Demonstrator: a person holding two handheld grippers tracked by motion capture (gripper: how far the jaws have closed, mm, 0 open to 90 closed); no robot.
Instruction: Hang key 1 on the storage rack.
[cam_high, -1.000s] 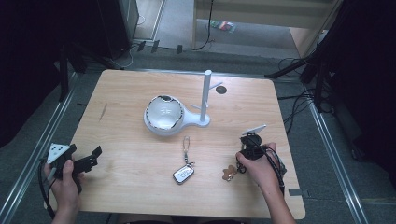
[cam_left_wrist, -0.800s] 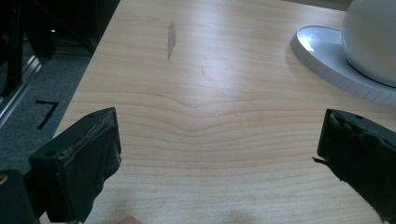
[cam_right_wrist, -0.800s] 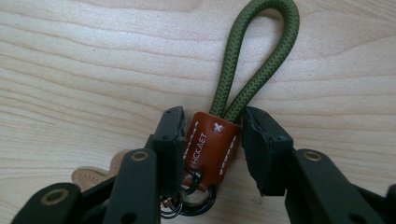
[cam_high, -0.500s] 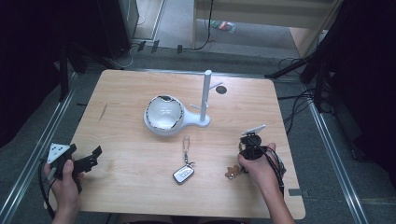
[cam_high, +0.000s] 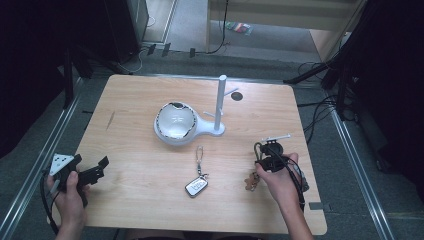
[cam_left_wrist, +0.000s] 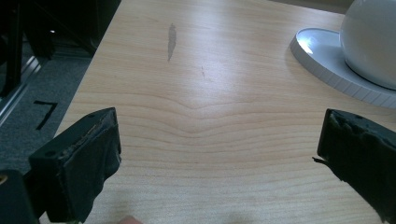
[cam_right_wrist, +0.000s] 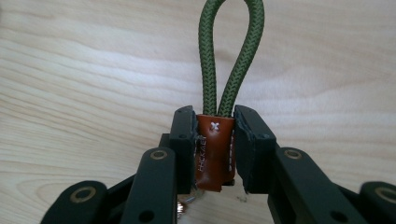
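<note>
Near the bench's right front, the right gripper (cam_right_wrist: 215, 140) is held low, jaws just closed on a brown leather tab (cam_right_wrist: 214, 151); its keys are mostly hidden; the left gripper (cam_left_wrist: 219, 172) is held open

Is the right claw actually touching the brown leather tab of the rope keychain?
Touching. In the right gripper view the right claw, whose jaws have just been closing, presses both pads against the sides of the brown leather tab, no gap showing.
</note>
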